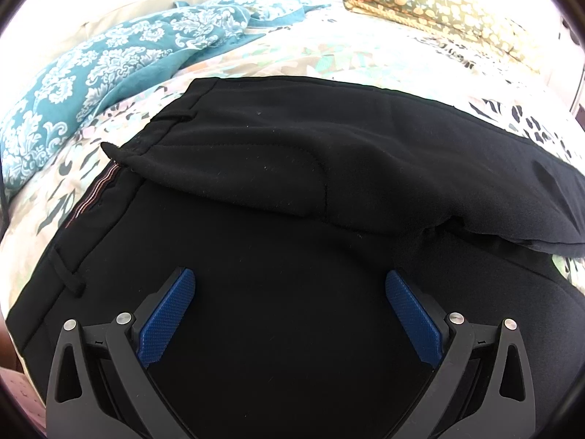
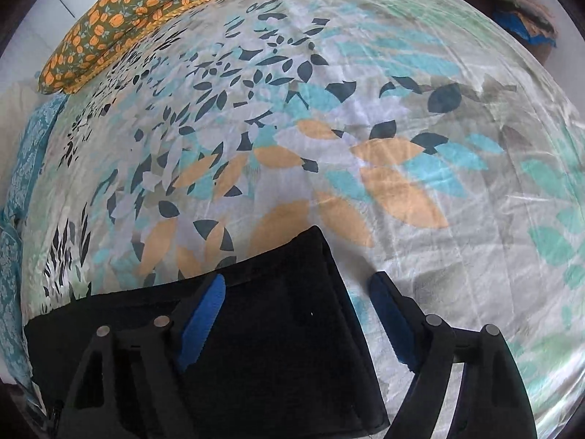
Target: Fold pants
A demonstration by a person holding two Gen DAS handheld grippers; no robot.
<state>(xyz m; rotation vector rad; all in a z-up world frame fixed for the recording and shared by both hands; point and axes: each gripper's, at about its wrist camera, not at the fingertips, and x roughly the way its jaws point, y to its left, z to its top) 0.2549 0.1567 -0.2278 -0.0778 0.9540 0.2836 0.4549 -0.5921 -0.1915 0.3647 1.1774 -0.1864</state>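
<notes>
Left tool point(image 1: 290, 285) hovers spread, empty, over the pants point(image 1: 278, 168). Right tool point(image 2: 298, 292), gaping, straddles the hem point(image 2: 292, 256); best pinched squarely before being lifted off the bed point(image 2: 402, 109).

Matt cloth under textured plastic pads

Black matt woven pants point(image 1: 292, 153); leaf-printed, faintly glossy cotton bedsheet point(image 2: 402, 109); blue knurled plastic pads point(image 1: 166, 322).

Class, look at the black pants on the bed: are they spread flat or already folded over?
Folded lengthwise. In the left wrist view one half of the black pants lies doubled over the other, with two waistband edges showing at the left.
</notes>
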